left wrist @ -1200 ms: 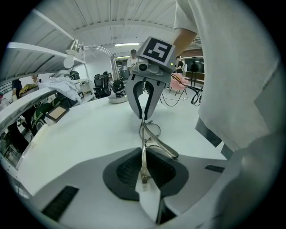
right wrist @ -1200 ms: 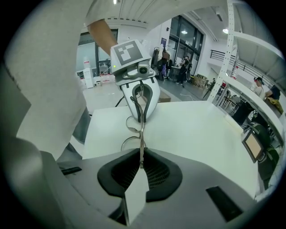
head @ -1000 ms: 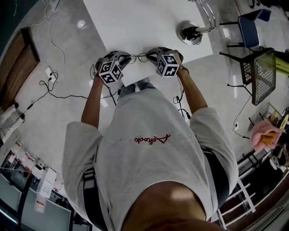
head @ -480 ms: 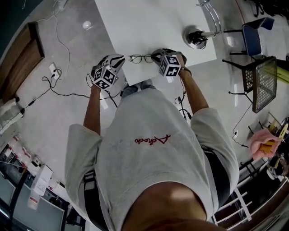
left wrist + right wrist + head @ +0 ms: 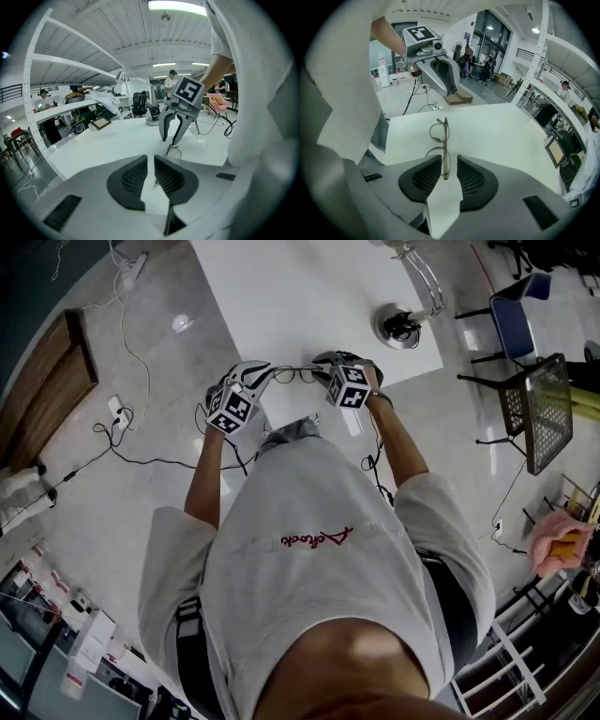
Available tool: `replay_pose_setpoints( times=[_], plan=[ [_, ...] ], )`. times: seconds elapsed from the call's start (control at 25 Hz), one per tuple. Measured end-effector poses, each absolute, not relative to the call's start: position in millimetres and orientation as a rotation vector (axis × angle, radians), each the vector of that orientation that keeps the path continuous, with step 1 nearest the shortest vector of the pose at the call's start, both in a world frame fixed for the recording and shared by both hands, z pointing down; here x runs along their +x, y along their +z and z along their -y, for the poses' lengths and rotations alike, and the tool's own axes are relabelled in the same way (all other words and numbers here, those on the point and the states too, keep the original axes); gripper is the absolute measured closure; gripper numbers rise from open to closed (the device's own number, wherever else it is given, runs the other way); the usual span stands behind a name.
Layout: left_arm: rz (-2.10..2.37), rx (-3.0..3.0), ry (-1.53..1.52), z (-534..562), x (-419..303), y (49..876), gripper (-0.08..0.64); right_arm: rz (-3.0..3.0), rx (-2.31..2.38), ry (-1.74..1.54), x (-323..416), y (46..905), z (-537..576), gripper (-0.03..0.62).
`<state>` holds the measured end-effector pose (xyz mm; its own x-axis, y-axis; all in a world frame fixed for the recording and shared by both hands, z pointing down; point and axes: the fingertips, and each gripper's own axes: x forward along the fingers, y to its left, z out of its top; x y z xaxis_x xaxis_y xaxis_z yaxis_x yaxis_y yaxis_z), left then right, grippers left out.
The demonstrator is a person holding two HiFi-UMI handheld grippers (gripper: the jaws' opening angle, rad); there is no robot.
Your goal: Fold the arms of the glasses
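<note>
The glasses (image 5: 446, 149), apparently folded, had just been released between the opening jaws of the right hand-held gripper (image 5: 449, 165); the left hand-held gripper (image 5: 151, 169), unclenched and empty, had been lifted away.

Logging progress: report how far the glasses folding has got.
Done: the arms look folded flat against the glasses, which lie on the white table. In hand: the right gripper has just been opening, their end between its jaws but ungripped; the left gripper hovers open, empty. Left: withdraw the right gripper.
</note>
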<state>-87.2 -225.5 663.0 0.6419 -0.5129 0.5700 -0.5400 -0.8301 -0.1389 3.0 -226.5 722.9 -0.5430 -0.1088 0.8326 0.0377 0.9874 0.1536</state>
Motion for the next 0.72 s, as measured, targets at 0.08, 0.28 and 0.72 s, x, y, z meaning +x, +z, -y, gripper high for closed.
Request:
replay_pose_setpoints(
  times=[0.08, 0.28, 0.72],
  plan=[
    [0.912, 2.819, 0.915, 227, -83, 656, 0.488, 2.151, 0.094, -0.193, 3, 716, 226, 0.486],
    [0.948, 2.841, 0.831, 227, -79, 641, 0.509, 2.237, 0.315, -0.173, 4, 687, 232, 0.494],
    [0.950, 2.806, 0.596, 228, -71, 618, 0.531, 2.370, 0.713, -0.102, 0, 633, 240, 0.569]
  ],
)
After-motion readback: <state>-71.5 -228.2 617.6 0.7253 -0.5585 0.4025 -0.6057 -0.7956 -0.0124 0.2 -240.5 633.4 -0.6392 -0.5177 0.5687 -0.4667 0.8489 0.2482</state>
